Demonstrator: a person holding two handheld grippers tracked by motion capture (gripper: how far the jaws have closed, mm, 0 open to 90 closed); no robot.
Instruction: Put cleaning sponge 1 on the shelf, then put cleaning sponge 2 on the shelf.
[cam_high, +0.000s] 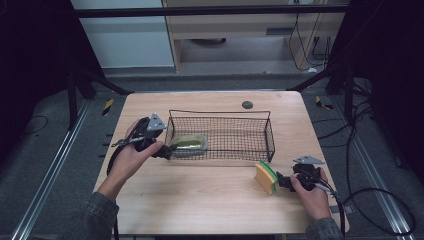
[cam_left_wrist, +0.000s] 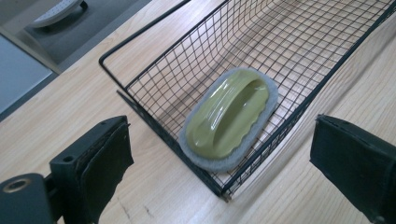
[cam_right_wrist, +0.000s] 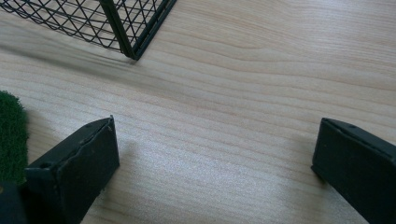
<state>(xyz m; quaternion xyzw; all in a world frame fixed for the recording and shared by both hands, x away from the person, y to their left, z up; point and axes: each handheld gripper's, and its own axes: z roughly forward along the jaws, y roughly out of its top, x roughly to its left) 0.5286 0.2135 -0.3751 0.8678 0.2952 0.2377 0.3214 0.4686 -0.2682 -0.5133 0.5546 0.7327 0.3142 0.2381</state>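
- High view: the wire basket (cam_high: 220, 134) sits mid-table with the green-handled scrubber (cam_high: 188, 143) lying in its left end. The left gripper (cam_high: 161, 150) hovers at that same end, just outside the wall. The yellow-and-green sponge (cam_high: 266, 177) stands on its edge on the table (cam_high: 200, 200), outside the basket near its right front corner, and the right gripper (cam_high: 280, 181) is just beside it on the right. The sponge is clearly the right hand's thing; the left is well apart from it.
- Left gripper view: the left gripper's jaws stand wide apart with nothing between them. The scrubber (cam_left_wrist: 229, 118) lies ahead and between their lines, inside the basket (cam_left_wrist: 154, 135), its long axis running diagonally away toward the upper right.
- Right gripper view: the right gripper's jaws are also spread, holding nothing, bare wood between them. The sponge's green face (cam_right_wrist: 10, 135) shows just outside the left-hand jaw, so the sponge lies off to that side rather than in the gap. I judge the gripper must shift toward it before closing. The basket corner (cam_right_wrist: 133, 49) lies ahead, up and to the left.
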